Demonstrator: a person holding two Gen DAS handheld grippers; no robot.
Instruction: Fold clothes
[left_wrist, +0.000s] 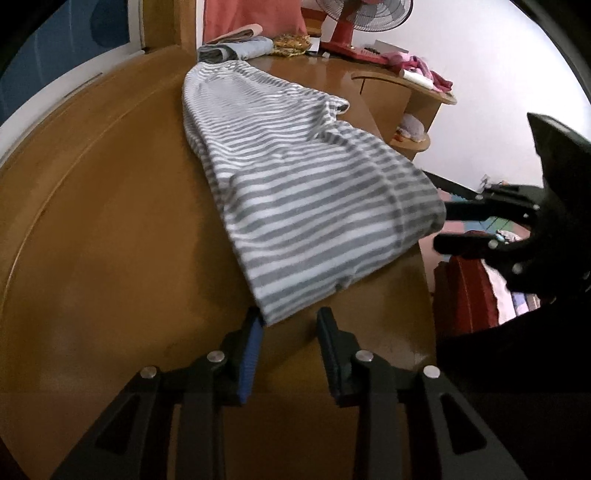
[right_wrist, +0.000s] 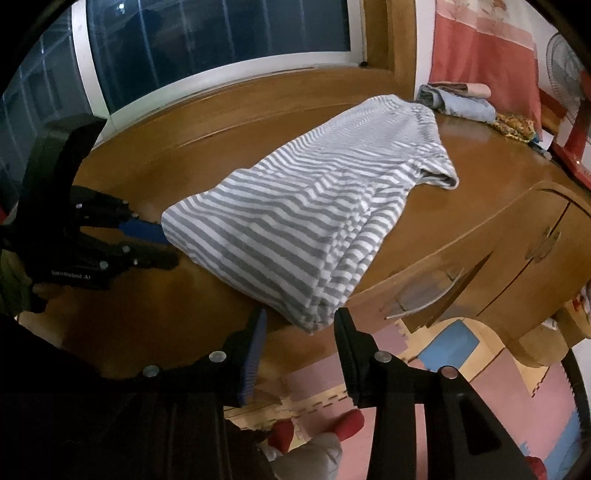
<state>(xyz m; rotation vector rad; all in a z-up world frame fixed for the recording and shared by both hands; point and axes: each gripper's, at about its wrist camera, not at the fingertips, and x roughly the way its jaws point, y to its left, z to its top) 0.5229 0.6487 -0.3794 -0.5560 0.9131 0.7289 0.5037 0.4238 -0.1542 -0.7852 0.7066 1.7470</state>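
Observation:
A grey-and-white striped garment (left_wrist: 295, 184) (right_wrist: 303, 214) lies folded lengthwise on the wooden table (left_wrist: 110, 221) (right_wrist: 155, 317), running away from me, with its near hem at the front edge. My left gripper (left_wrist: 290, 321) (right_wrist: 168, 245) stands open at the hem's left corner, and the cloth's tip touches its blue-padded finger. My right gripper (right_wrist: 301, 319) (left_wrist: 443, 227) is open at the hem's right corner, the corner lying between its jaws just past the fingertips. Neither pair of jaws is closed on the cloth.
A pile of folded clothes (left_wrist: 236, 48) (right_wrist: 458, 99) sits at the table's far end beside a red fan (left_wrist: 351, 26). A curved cabinet with shelves (right_wrist: 517, 251) joins the table on the right. A window (right_wrist: 221, 37) lies behind. Foam floor mats (right_wrist: 443, 350) show below the edge.

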